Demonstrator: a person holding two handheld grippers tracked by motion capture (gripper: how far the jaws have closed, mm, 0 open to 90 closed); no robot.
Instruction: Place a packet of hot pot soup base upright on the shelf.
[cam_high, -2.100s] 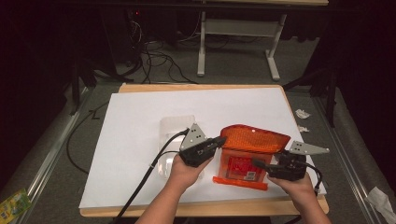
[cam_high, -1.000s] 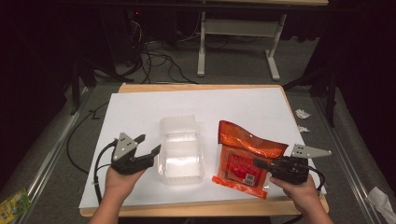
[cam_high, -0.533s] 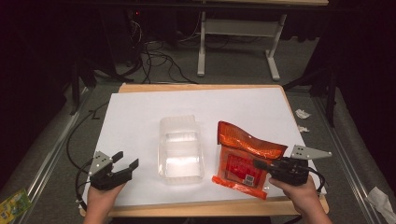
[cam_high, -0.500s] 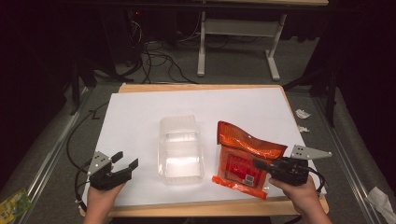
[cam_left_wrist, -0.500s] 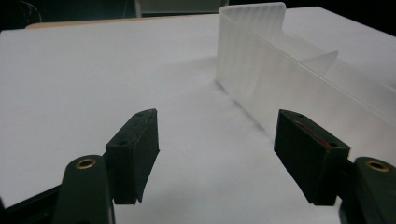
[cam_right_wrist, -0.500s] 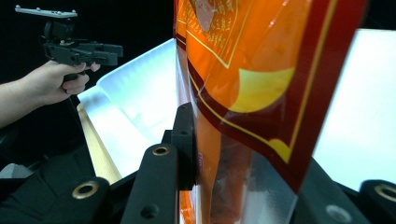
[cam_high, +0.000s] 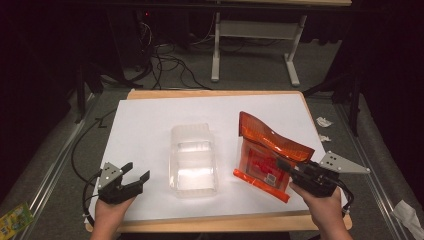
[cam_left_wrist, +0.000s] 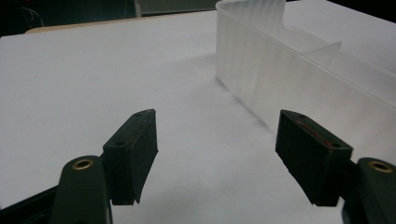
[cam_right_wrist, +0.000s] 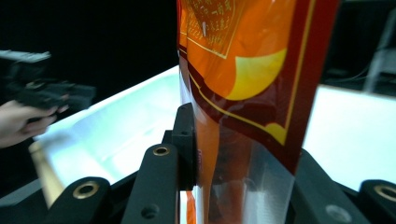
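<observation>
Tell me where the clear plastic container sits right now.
In the high view the clear plastic container sits mid-table on the white sheet, between the open left gripper and the orange pouch clamped by the right gripper.

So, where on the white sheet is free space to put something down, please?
Free: the far strip beyond the clear container and the orange pouch, and the left part between the container and the left gripper. Crowded: the near right, where the right gripper clamps the pouch close beside the container.
</observation>
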